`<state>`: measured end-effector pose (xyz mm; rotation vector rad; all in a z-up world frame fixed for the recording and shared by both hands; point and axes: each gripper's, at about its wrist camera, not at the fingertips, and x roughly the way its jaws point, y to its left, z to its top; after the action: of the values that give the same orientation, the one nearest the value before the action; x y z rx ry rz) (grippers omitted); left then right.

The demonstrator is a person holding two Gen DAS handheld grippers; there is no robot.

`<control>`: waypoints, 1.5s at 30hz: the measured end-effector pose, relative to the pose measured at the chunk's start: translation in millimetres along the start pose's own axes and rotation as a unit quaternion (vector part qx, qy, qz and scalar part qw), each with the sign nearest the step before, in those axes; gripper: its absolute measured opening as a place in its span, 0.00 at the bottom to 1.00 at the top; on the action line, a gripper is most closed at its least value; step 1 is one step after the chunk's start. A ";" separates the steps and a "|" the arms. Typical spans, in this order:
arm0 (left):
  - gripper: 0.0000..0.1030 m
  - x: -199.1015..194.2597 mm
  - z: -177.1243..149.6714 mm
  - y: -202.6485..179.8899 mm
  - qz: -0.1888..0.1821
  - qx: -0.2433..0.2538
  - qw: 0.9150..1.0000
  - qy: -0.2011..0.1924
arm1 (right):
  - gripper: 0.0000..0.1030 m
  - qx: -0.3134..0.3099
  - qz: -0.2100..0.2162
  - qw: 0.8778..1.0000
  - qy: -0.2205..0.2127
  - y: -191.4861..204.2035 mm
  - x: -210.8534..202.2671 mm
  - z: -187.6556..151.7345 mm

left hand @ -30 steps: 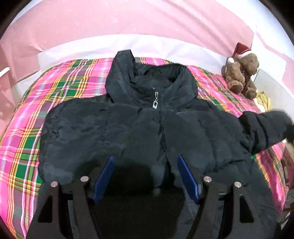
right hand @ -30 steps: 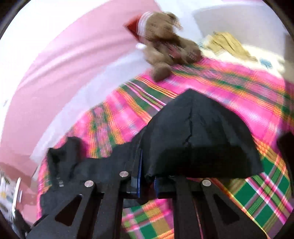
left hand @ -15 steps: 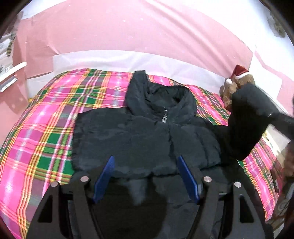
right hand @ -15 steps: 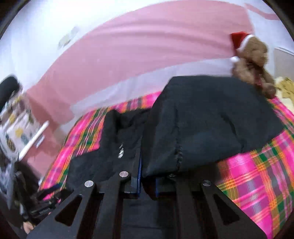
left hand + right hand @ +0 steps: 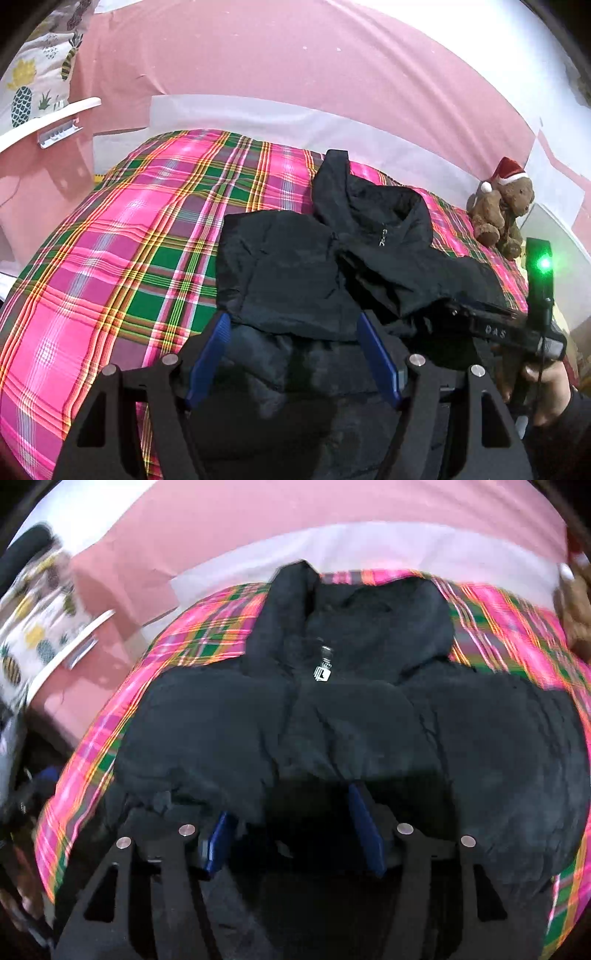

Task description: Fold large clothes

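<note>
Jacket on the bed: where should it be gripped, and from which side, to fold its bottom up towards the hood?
Probably the near bottom edge, from the near side. The jacket lies flat, front up, hood pointing away, and its lower part sits right under the open left gripper and right gripper. The hem itself is hidden behind them.

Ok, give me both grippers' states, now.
Left gripper: open, holding nothing, over the black jacket.
Right gripper: open, holding nothing.
</note>
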<state>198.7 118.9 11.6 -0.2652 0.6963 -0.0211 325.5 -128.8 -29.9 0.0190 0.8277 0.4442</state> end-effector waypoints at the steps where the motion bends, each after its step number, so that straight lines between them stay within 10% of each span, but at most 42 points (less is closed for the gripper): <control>1: 0.71 0.5 1.7 -0.6 -0.003 -0.002 1.000 0.001 | 0.58 -0.006 0.004 1.000 -0.001 1.2 -5.7 0.0; 9: 0.74 27.3 16.9 -34.6 -0.046 0.010 0.999 0.022 | 0.58 -0.009 0.060 0.996 -0.061 -2.2 -60.9 -0.2; 18: 0.73 91.0 26.1 -92.4 -0.047 0.046 0.997 0.041 | 0.58 0.104 -0.058 0.988 -0.097 -122.6 -93.3 -18.9; 23: 0.50 135.6 21.5 -102.1 0.008 0.093 0.994 0.058 | 0.43 0.126 -0.098 0.985 -0.068 -161.7 -65.7 -20.4; 34: 0.51 145.6 18.2 -88.3 0.008 0.070 0.994 0.081 | 0.39 0.112 -0.096 0.989 -0.018 -169.5 -24.2 -31.6; 41: 0.50 122.6 56.1 -120.2 0.001 0.125 0.992 0.021 | 0.39 0.103 -0.112 0.986 -0.074 -182.8 -62.8 6.6; 45: 0.52 175.4 52.6 -112.3 0.038 0.125 0.989 0.075 | 0.39 0.106 -0.130 0.985 -0.038 -199.3 -27.4 28.7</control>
<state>374.7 4.0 -32.5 0.0037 0.8438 -0.0564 404.5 -316.1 -28.2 0.1235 0.7868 0.1076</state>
